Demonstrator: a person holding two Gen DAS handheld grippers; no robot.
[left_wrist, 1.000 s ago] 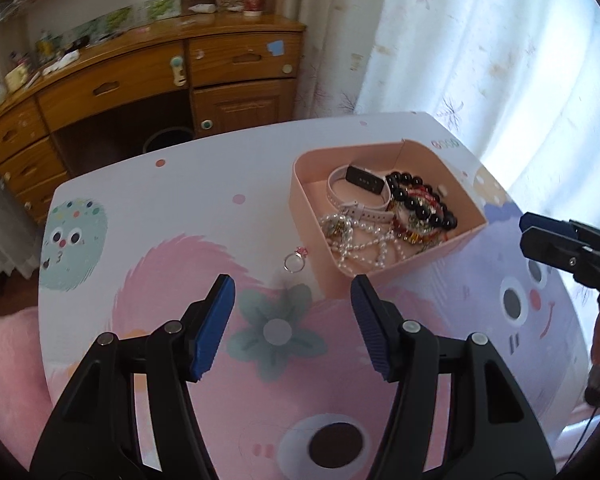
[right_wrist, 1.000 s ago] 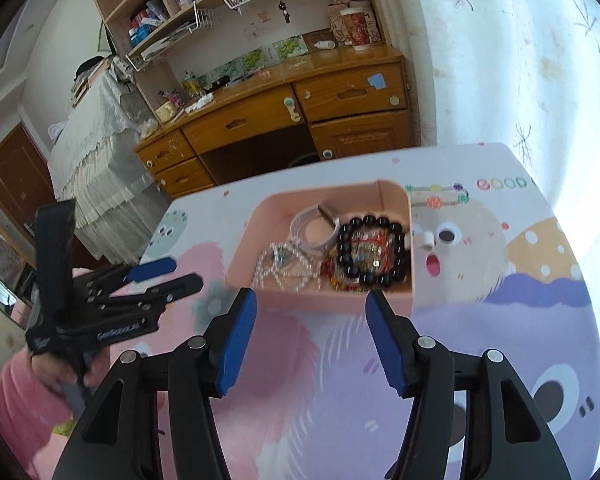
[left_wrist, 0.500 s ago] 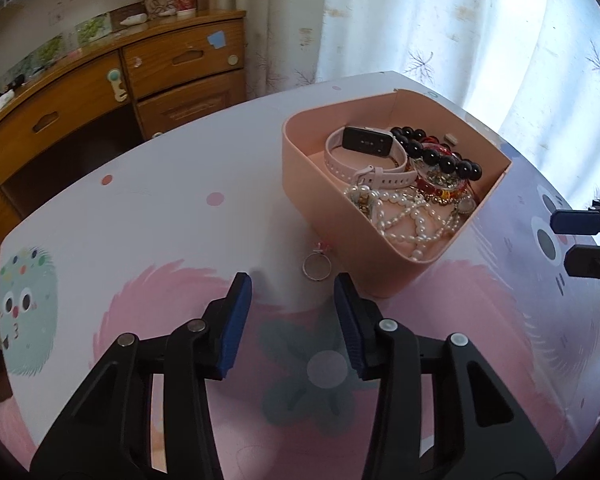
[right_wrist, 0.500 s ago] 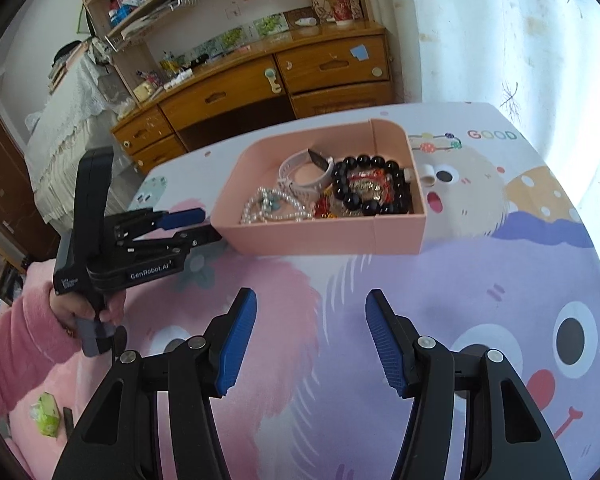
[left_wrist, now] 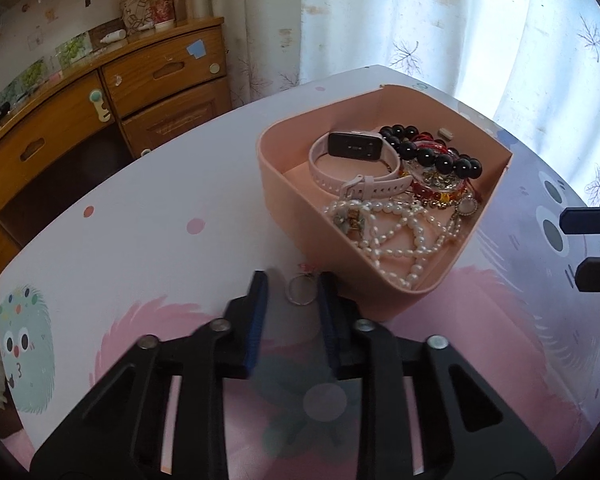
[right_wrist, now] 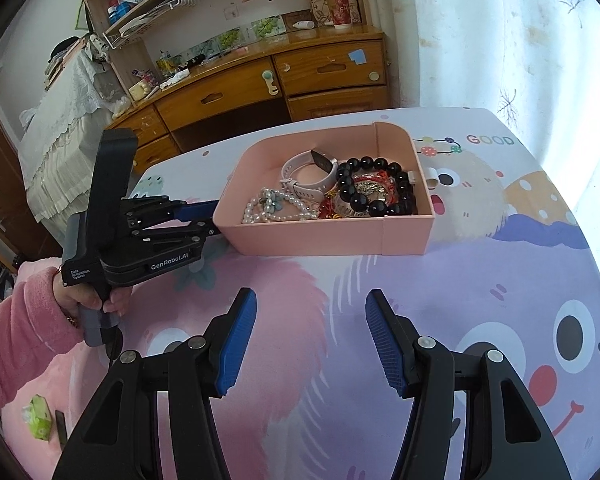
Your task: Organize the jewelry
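— Closer now, the left gripper has narrowed its still-parted jaws around the ring lying on the table beside the pink tray.

— So pickup looks imminent; the right gripper hangs wide open, empty.

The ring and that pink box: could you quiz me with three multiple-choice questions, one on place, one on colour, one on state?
1. Where is the ring?
A. In the box
B. On the table beside the box
C. On the desk

2. What colour are the big beads?
A. Black
B. Green
C. White

3. How is the right gripper?
A. Shut on the watch
B. Shut, empty
C. Open, empty

Answers: 1 B, it lies between the left gripper's fingertips, outside the box. 2 A, glossy black. 3 C, its fingers stand wide apart over the table.
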